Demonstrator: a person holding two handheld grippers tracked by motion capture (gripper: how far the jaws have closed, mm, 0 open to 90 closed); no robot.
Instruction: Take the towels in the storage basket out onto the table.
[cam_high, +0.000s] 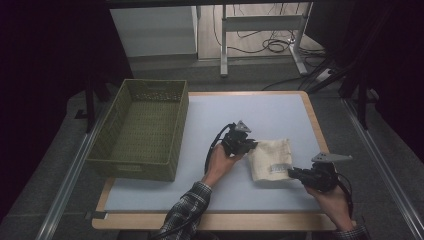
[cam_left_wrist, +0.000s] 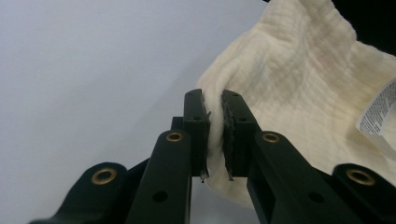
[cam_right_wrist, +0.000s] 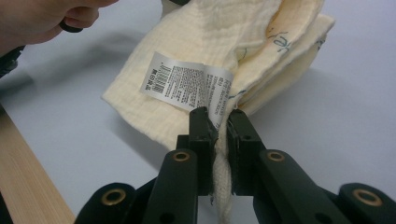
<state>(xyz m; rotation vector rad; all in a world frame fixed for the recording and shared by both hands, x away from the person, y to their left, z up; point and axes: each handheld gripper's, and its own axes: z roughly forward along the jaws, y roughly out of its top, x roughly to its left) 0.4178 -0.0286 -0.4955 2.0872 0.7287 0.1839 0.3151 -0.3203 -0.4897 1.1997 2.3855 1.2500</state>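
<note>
Both the left hand-held gripper (cam_left_wrist: 214, 135) and the right hand-held gripper (cam_right_wrist: 222, 149) pinch opposite edges of the soft, light, floppy cream cloth (cam_high: 270, 159), which likely sags between them.

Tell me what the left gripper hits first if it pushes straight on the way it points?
The cream cloth it already pinches; in the high view, the right gripper seems next, depth unclear.

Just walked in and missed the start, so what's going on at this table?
A person is handling a cream cloth with two handheld grippers. The left gripper is shut on one edge of it, and the right gripper is shut on another edge beside its white care label. The cloth is folded on the pale blue mat. A green basket stands at the left.
</note>
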